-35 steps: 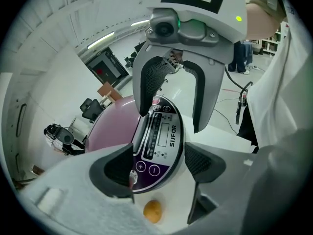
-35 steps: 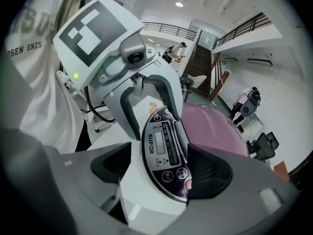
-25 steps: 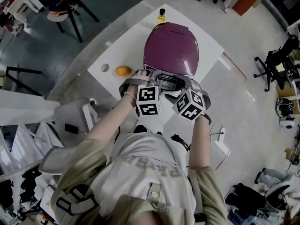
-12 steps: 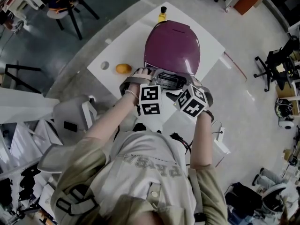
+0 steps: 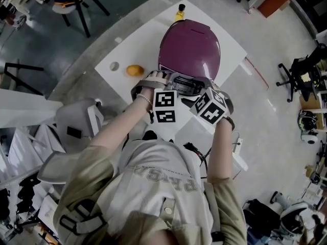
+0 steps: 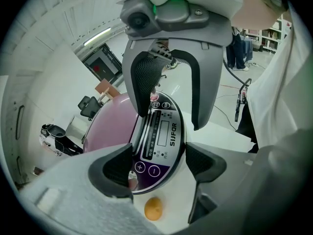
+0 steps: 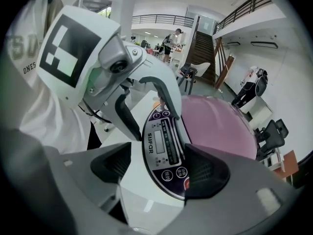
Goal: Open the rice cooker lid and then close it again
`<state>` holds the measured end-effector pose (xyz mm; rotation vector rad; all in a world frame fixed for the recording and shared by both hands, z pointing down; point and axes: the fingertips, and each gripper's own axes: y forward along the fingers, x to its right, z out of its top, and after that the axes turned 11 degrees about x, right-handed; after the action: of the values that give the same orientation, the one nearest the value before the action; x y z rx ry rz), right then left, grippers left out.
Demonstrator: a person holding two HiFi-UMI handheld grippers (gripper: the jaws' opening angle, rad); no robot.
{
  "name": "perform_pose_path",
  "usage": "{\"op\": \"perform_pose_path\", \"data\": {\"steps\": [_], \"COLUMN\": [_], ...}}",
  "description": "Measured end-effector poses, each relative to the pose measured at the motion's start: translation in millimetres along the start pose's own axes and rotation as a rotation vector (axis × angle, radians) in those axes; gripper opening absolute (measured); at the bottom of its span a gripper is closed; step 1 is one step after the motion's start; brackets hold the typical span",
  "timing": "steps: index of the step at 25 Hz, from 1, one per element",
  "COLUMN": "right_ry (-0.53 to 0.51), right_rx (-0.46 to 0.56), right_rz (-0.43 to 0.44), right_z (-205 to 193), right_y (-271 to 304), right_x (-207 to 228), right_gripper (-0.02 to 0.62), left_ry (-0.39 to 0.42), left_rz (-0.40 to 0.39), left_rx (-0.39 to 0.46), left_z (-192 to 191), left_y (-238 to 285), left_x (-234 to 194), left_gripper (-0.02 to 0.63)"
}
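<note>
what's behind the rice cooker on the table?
A small yellow bottle with a dark cap stands near the table's far edge. The rice cooker covers its lower part; anything else directly behind is hidden.

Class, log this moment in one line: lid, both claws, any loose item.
rice cooker lid: closed | left claw: open, empty, by control panel | right claw: open, empty, by same panel | orange: on table

The purple dome-lidded rice cooker (image 5: 189,47) stands mid-table on the white table (image 5: 229,44). A small orange fruit (image 5: 134,70) lies to its left, near the left corner. A yellow bottle (image 5: 180,13) stands behind it at the far corner. The left gripper (image 6: 159,163) and right gripper (image 7: 159,168) sit side by side at its front.
</note>
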<state>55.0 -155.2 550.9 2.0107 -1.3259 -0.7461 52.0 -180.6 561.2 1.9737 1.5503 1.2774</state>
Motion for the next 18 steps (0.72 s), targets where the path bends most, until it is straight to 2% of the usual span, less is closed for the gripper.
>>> {"op": "perform_pose_path", "data": {"steps": [8,18], "right_ry": [0.027,0.04], "right_rx": [-0.032,-0.036], "right_rz": [0.018,0.014], "right_z": [0.5,0.8], "right_y": [-0.6,0.4], "right_x": [-1.0,-0.9], "right_gripper": [0.333,0.333], "left_ry": [0.035,0.021], "left_rz": [-0.001,0.003], "left_rx": [-0.035,-0.018], "left_z": [-1.6,-1.8], "left_y": [1.1,1.6], "left_x": [2.0,2.6], "left_gripper": [0.354,0.353]}}
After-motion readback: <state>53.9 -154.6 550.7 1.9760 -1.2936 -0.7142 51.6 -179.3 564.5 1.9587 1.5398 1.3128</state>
